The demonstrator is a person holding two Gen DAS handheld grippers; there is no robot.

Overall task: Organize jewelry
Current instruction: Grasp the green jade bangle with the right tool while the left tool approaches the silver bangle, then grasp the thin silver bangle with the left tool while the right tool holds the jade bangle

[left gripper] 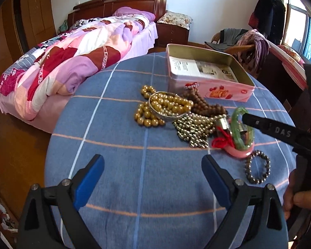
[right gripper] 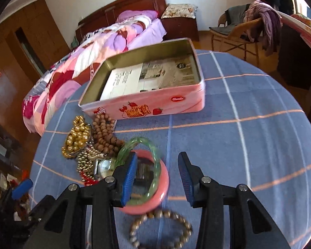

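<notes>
A heap of jewelry lies on the blue checked tablecloth point(left gripper: 134, 155): gold beads point(left gripper: 165, 105), brown wooden beads point(left gripper: 205, 105), a metal chain point(left gripper: 192, 128), a green bangle point(right gripper: 149, 145) on a pink bangle point(right gripper: 161, 188), and a dark bead bracelet point(left gripper: 257, 170). An open pink tin point(right gripper: 155, 103) holds paper. My left gripper point(left gripper: 153, 161) is open and empty, short of the heap. My right gripper point(right gripper: 157, 166) is open, its left finger inside the green and pink bangles, its right finger outside them.
A bed with a patterned quilt point(left gripper: 72, 58) stands left of the round table. A chair draped with clothes point(right gripper: 248, 25) and a nightstand point(left gripper: 172, 31) stand behind. The right side of the tablecloth point(right gripper: 248, 134) holds nothing.
</notes>
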